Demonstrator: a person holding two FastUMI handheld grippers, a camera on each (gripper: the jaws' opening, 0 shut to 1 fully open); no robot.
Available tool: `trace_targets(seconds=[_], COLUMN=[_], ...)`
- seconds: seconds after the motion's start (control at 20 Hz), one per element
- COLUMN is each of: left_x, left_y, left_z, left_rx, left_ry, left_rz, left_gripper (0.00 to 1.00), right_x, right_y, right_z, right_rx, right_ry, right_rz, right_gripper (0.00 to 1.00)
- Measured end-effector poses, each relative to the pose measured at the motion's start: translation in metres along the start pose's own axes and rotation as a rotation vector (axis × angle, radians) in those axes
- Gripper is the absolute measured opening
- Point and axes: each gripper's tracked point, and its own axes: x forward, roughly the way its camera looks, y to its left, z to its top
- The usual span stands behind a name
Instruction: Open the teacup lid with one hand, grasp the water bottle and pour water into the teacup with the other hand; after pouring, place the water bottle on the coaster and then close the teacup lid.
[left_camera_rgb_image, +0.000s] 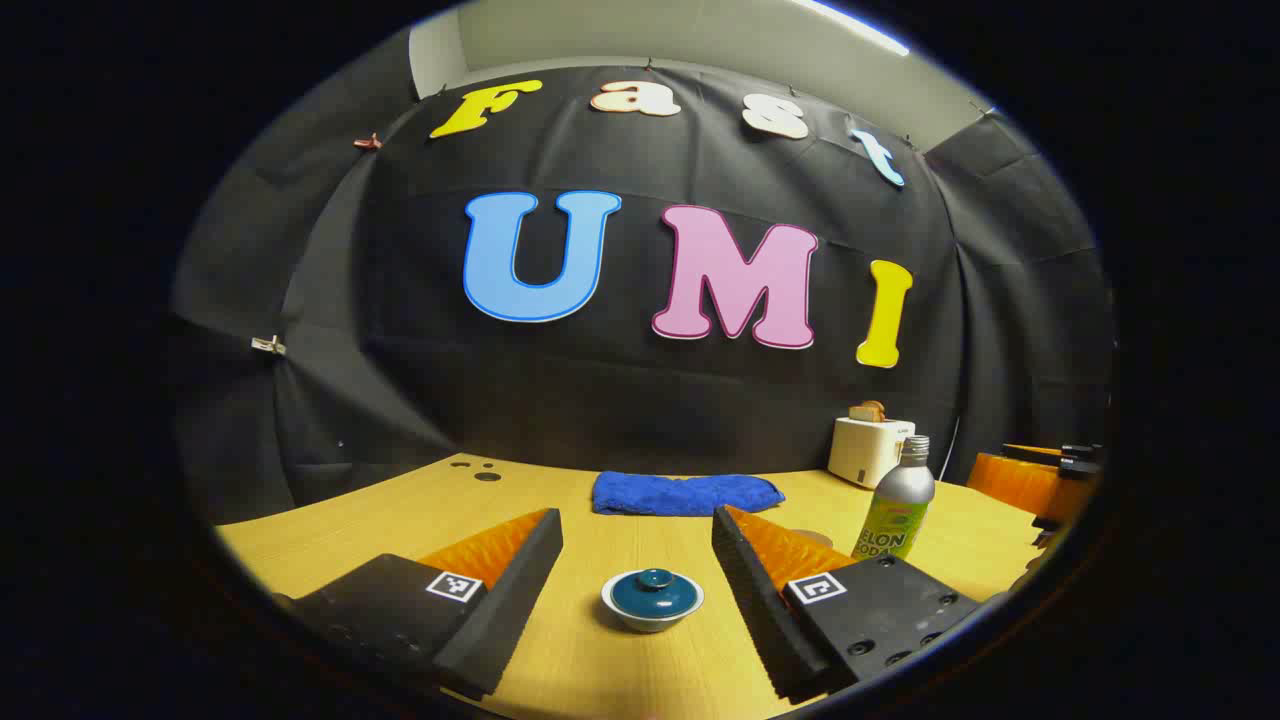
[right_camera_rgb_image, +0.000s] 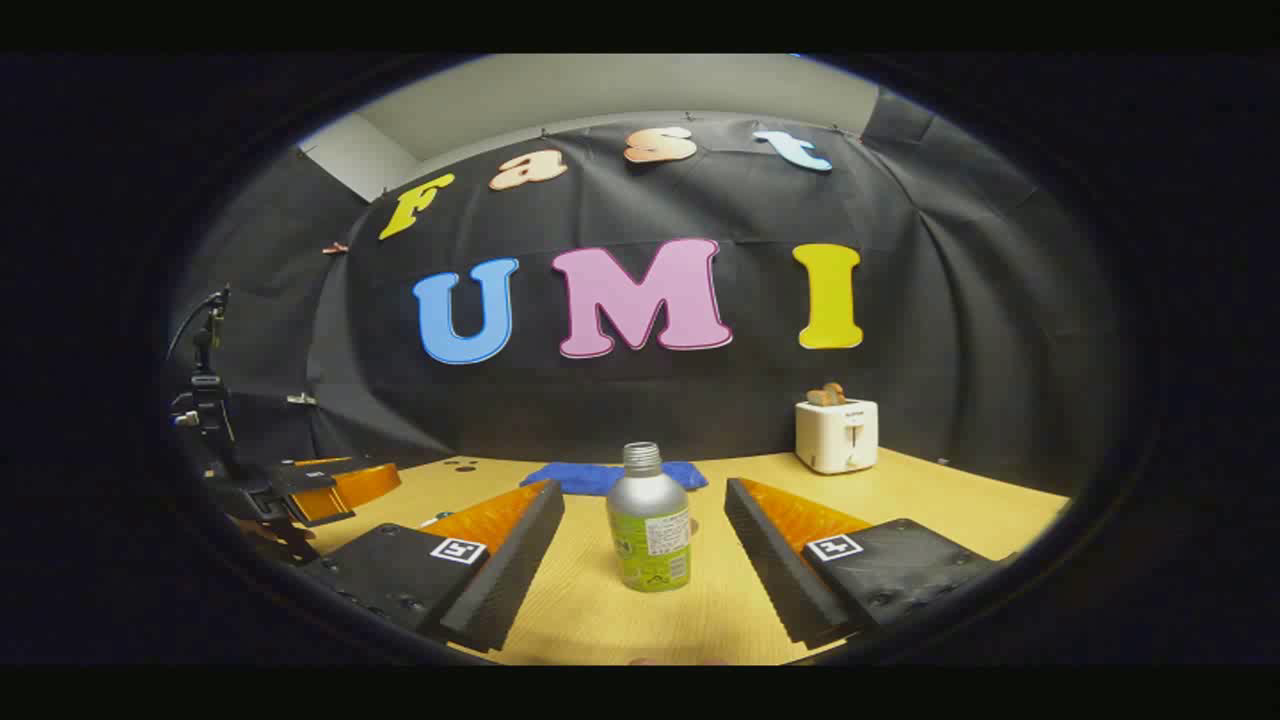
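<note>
The left claw (left_camera_rgb_image: 637, 545) hangs wide open and empty, framing the lidded teacup (left_camera_rgb_image: 652, 600) on the desk (left_camera_rgb_image: 560, 660) for lid removal, while the right claw (right_camera_rgb_image: 644, 535), equally agape and empty, lines up on the upright water bottle (right_camera_rgb_image: 650, 520) for pouring

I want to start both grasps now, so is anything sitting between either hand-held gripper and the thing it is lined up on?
Nothing visible. The left hand-held gripper is open with only bare table before the lidded teacup. The right hand-held gripper is open, and the water bottle stands upright just ahead of its fingers.
</note>
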Motion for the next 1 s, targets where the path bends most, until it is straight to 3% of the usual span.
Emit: trace_targets(seconds=[0.15,0.2,0.3,0.35,0.4,0.75,1.0], left_x=[0.005,0.006,0.008,0.009,0.009,0.007,0.004], left_y=[0.000,0.001,0.001,-0.001,-0.002,0.000,-0.004], left_z=[-0.006,-0.008,-0.012,-0.015,-0.016,-0.015,-0.017], left_rx=[0.019,0.026,0.028,0.024,0.020,0.081,0.061], left_ry=[0.008,0.016,0.031,0.039,0.044,0.039,0.043], left_rz=[0.004,0.010,0.012,0.009,0.003,0.012,-0.003], left_gripper=[0.95,0.95,0.95,0.95,0.95,0.95,0.95], right_x=[0.007,0.008,0.008,0.008,0.008,0.010,0.010], right_y=[0.003,0.005,0.006,0.005,0.005,-0.001,0.004], right_z=[-0.016,-0.021,-0.026,-0.027,-0.027,-0.023,-0.027], right_rx=[0.003,0.002,0.005,0.006,0.006,0.004,-0.007], right_ry=[0.042,0.053,0.068,0.071,0.071,0.056,0.069], right_rz=[0.014,0.020,0.022,0.022,0.022,0.004,0.008], right_gripper=[1.00,0.96,1.00,0.95,1.00,1.00,1.00])
